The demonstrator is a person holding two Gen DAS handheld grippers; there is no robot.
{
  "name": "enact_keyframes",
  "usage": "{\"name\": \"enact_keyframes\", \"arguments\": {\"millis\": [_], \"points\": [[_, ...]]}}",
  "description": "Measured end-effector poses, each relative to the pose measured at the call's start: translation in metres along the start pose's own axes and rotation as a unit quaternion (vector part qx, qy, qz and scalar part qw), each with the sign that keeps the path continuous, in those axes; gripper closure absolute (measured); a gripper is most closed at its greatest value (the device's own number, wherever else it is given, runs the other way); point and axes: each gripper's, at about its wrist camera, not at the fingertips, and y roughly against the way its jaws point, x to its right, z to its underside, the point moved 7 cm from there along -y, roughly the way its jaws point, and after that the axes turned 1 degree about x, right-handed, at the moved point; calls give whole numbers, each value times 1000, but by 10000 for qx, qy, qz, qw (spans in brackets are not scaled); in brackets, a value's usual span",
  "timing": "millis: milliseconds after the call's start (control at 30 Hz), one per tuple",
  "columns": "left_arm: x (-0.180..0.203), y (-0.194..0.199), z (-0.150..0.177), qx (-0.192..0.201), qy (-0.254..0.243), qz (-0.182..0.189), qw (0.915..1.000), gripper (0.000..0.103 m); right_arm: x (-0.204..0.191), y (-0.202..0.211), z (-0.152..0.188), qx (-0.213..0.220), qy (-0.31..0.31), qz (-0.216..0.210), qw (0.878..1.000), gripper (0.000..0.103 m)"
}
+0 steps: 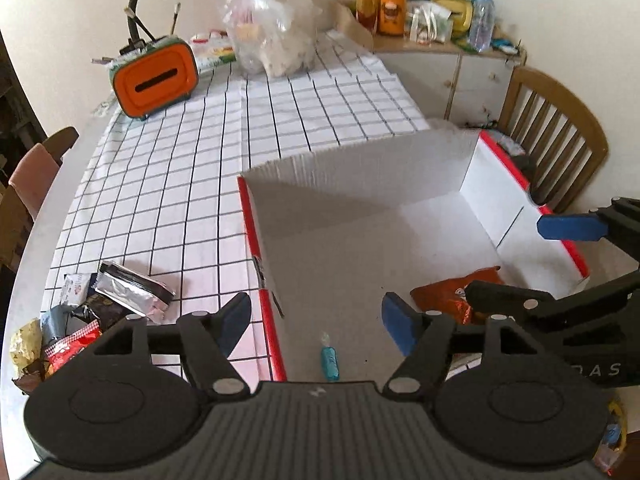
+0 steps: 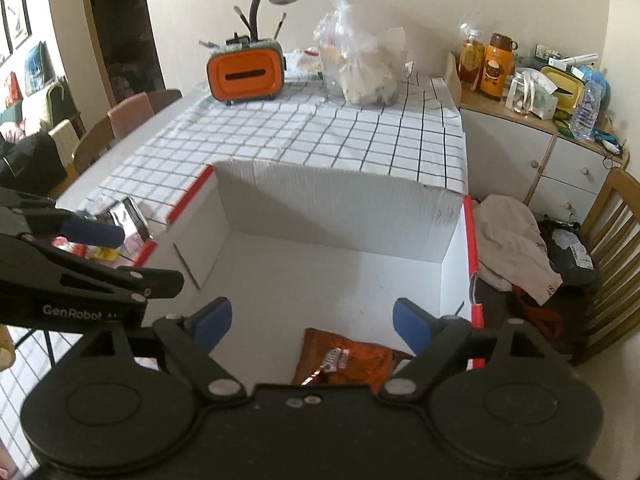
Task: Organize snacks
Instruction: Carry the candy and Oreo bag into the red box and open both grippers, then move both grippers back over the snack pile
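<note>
White grid-checked tablecloth [image 1: 224,148] covers the table, cream wall behind. Landmark: white cardboard box [image 1: 360,184] with red rims, open top. Left of box: pile of snack packets [image 1: 100,308] on the cloth. Inside box: small teal wrapped candy [image 1: 330,362] near its left wall, orange snack bag [image 2: 344,358] at the right. Behind box: orange tissue holder [image 1: 156,80], clear plastic bag [image 1: 272,36]. Right of box: wooden chair [image 1: 560,136]. Left gripper [image 1: 316,320] spread wide, empty, above candy. Right gripper [image 2: 312,320] spread wide, empty, above orange bag.
</note>
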Motion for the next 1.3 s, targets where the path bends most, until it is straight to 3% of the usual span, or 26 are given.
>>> {"name": "enact_keyframes", "arguments": {"millis": [333,667,1067,1300], "points": [[-30,41,6,540,63,16,9985,21,-32,28,-11,357,-52,-180,9992,6],[-84,69,24,935,195,-2,9954,15,-81,37,-17,645,-276,-437,9966,0],[-179,64,57,742,525,-128,9958,15,-158,12,-24,568,-142,-535,9968,0],[-243,56,85,582,635,-382,9956,15,-202,-16,-30,438,-24,-563,9975,0]]}}
